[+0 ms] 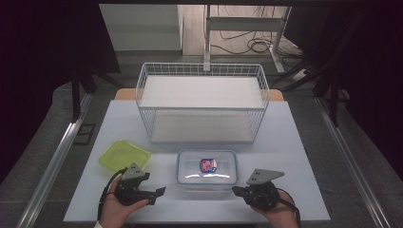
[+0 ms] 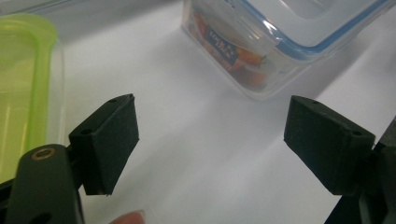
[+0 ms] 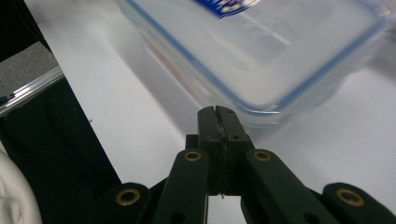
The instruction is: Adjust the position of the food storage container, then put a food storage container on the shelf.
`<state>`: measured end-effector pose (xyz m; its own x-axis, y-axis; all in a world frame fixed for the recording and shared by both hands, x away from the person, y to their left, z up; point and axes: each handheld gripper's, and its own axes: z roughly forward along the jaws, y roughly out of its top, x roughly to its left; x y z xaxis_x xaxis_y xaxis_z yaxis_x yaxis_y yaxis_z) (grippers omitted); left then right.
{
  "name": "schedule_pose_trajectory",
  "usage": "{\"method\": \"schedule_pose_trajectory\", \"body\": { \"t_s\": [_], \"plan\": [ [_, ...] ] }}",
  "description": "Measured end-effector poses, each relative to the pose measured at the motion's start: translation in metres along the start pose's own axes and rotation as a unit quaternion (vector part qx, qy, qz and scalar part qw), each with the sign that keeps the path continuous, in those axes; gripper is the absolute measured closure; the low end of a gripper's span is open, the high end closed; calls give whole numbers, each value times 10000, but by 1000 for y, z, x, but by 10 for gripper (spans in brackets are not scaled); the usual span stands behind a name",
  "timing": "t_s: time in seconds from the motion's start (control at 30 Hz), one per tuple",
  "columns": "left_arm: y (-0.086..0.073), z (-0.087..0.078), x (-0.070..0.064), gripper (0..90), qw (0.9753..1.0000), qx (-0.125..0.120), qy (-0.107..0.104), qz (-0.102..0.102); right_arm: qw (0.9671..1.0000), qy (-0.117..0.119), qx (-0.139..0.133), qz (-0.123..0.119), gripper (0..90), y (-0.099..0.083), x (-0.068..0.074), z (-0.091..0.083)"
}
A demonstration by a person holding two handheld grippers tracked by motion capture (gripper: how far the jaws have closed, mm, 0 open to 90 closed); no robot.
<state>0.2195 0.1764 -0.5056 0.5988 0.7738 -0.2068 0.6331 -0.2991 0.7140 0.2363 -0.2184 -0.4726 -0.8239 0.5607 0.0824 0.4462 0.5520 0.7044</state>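
Nearest to me, at the table's near edge, my two hand-held grippers sit on either side of the clear rectangular plastic food box with a blue-rimmed lid [image 1: 207,169]. My left gripper [image 1: 159,192] has its jaws spread wide with nothing between them; in the left gripper view its black pads [image 2: 114,140] frame bare white tabletop [image 2: 196,154], with the box's corner ahead of them and apart from both. My right gripper [image 1: 236,190] has its jaws pressed together on nothing, the tips just beside the box's near right corner; I cannot tell whether they touch it. Left of the box, near my left gripper, lies a flat lime-green plastic lid [image 1: 124,155]. Behind the box stands a white wire basket [image 1: 202,102].
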Motion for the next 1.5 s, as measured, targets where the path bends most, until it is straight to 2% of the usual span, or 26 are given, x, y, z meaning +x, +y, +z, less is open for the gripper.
{"method": "schedule_pose_trajectory", "body": {
  "t_s": [0.07,0.2,0.23,0.27,0.3,0.33,0.37,0.4,0.47,0.57,0.7,0.73,0.87,1.03,1.13,1.3,1.4,1.5],
  "plan": [
    [1,1,0,172,10000,24,-28,4,9999,-94,-45,-8,891,2,-5,-9],
    [2,2,-1,167,10000,48,-29,4,9989,-308,-194,283,867,2,-22,-25],
    [2,0,-1,164,10000,38,-14,1,9983,-346,-250,388,826,0,-27,-27],
    [3,-2,-1,163,10000,10,3,-12,9974,-394,-304,516,740,-1,-31,-29],
    [4,-3,-1,161,10000,-24,11,-43,9958,-452,-415,673,590,-2,-36,-31],
    [4,-3,-1,159,10000,-24,11,-43,9958,-452,-415,673,590,-2,-36,-31],
    [5,-7,-1,156,9999,-85,15,-104,9921,-386,-551,1055,377,-2,-42,-32],
    [5,-7,-1,155,9999,-85,15,-104,9902,-356,-625,1198,346,-1,-44,-32],
    [9,-11,-1,153,9997,-153,21,-188,9884,-377,-712,1289,294,0,-45,-31],
    [12,-12,-2,151,9997,-166,32,-183,9883,-429,-711,1279,234,2,-43,-27],
    [18,-8,-2,145,9998,-137,7,-176,9878,-445,-677,1328,199,3,-45,-22],
    [20,-3,0,144,9997,-93,-12,-217,9869,-406,-658,1414,180,4,-48,-20],
    [23,0,2,141,9996,-73,-36,-277,9859,-378,-665,1492,176,7,-53,-16],
    [32,2,0,105,9988,-127,-53,-480,9851,-262,-628,1582,169,15,-54,-3],
    [38,5,-1,99,9981,-112,-131,-599,9850,-232,-624,1591,169,16,-54,1],
    [55,19,-4,97,9959,-72,-439,-790,9817,-164,-778,1732,169,21,-58,0],
    [59,24,-5,92,9956,4,-500,-789,9809,-148,-783,1772,169,22,-60,1],
    [65,37,-5,90,9929,95,-681,-969,9811,-112,-739,1786,169,22,-62,5]
  ]
}}
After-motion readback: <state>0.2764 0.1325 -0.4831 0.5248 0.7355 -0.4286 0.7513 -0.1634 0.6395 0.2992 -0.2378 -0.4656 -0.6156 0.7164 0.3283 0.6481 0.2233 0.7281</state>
